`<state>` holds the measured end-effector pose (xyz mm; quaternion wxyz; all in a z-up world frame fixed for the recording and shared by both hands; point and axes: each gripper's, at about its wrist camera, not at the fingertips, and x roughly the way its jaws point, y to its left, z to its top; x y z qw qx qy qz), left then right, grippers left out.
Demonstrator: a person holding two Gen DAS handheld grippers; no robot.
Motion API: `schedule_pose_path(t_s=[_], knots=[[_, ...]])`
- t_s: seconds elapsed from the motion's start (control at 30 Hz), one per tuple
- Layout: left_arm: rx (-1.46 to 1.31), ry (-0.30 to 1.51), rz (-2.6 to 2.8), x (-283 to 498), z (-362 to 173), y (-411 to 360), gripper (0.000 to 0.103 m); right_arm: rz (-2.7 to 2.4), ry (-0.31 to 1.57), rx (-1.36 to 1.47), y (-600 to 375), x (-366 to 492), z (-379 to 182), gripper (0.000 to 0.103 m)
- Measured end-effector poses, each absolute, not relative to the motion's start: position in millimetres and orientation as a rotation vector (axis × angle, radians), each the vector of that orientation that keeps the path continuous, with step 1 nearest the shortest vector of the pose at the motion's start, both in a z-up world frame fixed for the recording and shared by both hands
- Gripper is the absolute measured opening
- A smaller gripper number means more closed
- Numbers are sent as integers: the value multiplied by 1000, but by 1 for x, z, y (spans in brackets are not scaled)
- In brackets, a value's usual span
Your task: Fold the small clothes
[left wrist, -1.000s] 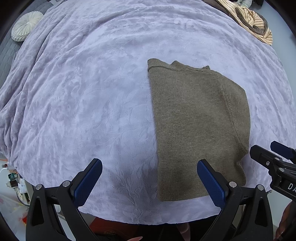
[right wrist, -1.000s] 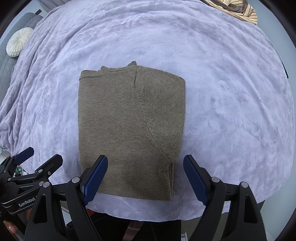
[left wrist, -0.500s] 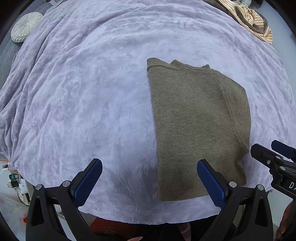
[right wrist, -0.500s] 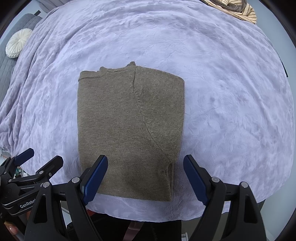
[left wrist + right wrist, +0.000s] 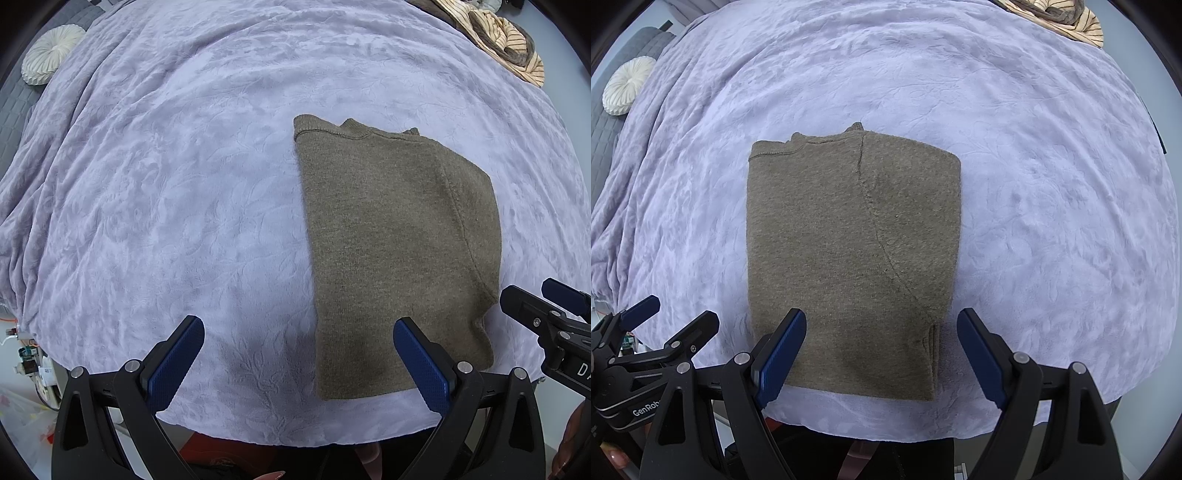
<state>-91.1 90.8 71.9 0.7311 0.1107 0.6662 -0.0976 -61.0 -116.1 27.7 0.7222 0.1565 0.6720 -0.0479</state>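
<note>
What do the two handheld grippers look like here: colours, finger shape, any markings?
Both match: the left gripper and the right gripper have matte black angular frames with triangular cut-outs and silver screw heads. Their fingers carry flat blue textured pads. White lettering starting "GenRob" marks the left one in the right wrist view. No sleeves or cables are visible.

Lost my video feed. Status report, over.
Left gripper and right gripper open, holding nothing. Brown sweater folded flat on lavender blanket. Nothing in the way.

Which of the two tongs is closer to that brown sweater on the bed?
The right tongs: they hang open over the brown sweater's near right corner. The left tongs straddle its left edge, mostly above the purple blanket.
</note>
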Motion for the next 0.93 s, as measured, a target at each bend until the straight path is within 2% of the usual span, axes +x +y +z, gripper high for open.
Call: schedule_pose_path(t_s=[0.93], knots=[[289, 1458, -231, -88, 70, 94, 103, -115, 1490, 349, -110, -65, 25, 86]])
